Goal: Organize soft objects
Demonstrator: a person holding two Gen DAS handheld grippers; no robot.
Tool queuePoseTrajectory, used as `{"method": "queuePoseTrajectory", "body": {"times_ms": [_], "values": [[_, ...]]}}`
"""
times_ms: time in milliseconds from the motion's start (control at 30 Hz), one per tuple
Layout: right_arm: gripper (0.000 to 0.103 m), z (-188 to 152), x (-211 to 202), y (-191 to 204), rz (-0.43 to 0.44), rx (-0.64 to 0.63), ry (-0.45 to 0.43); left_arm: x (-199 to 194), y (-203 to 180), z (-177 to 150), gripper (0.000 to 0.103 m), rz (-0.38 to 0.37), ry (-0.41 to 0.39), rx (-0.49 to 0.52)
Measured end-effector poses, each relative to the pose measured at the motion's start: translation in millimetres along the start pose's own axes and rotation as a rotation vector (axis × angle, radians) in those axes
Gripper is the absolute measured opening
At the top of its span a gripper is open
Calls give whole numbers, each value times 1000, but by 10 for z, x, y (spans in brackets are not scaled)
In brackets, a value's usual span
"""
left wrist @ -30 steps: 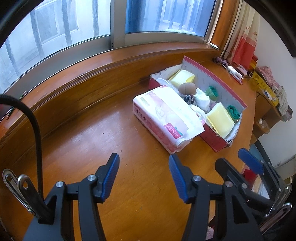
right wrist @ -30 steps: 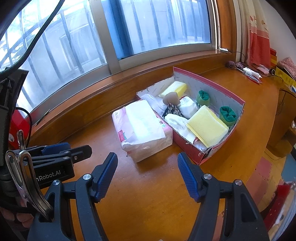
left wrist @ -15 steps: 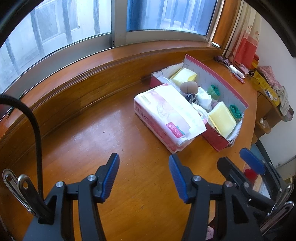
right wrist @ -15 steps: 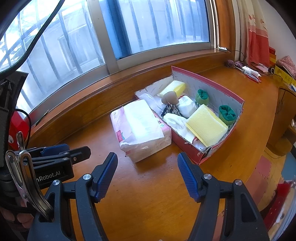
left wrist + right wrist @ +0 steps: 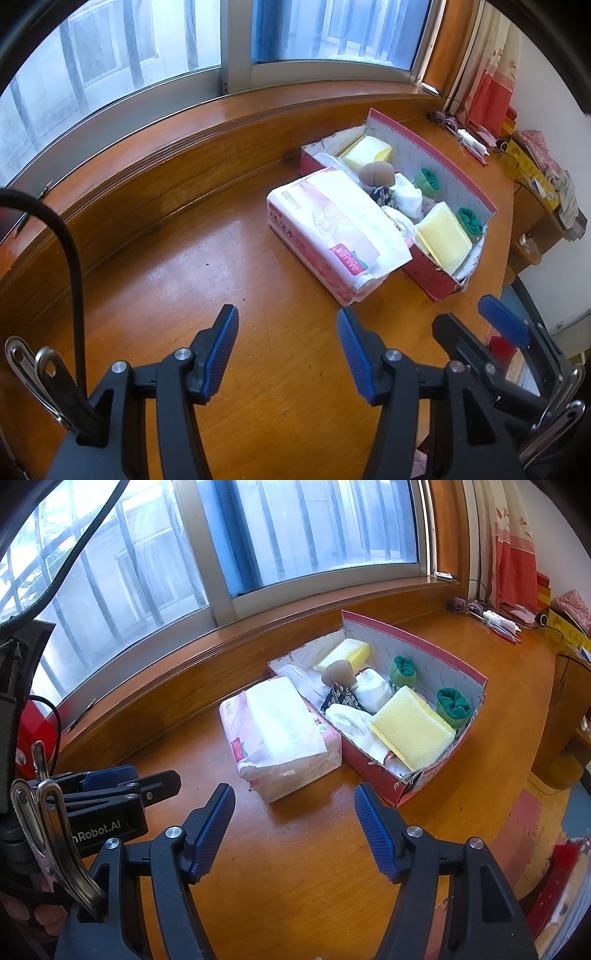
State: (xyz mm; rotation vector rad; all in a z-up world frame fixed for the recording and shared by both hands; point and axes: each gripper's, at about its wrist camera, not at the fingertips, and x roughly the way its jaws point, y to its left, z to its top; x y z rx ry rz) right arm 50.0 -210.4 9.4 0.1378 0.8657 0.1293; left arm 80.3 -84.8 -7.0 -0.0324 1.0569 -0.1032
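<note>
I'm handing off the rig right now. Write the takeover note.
Left tool: open, empty, above bare wood.
Right tool: open, empty, just short of the tissue pack.
Red box holds two yellow sponges, two green sock rolls, white cloths and a brown soft piece.
Done: those items are boxed.
Left: the tissue pack lies outside, against the box; probably it goes next.

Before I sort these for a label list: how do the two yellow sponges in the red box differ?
The near yellow sponge lies tilted on top of the white cloth at the box's near end; the far yellow sponge sits low in the far corner. The near one shows a broad textured face, the far one mostly an edge. Both are pale yellow rectangular pads.
</note>
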Motion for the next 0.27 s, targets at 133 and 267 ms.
{"method": "queuePoseTrajectory", "body": {"times_ms": [133,267], "values": [[69,-5,3,-1,-1,2,0,-8,-14,-2,59,-3,-2,4],[69,-13,-2,-8,-2,4,-2,-5,-22,-2,59,-1,4,7]]}}
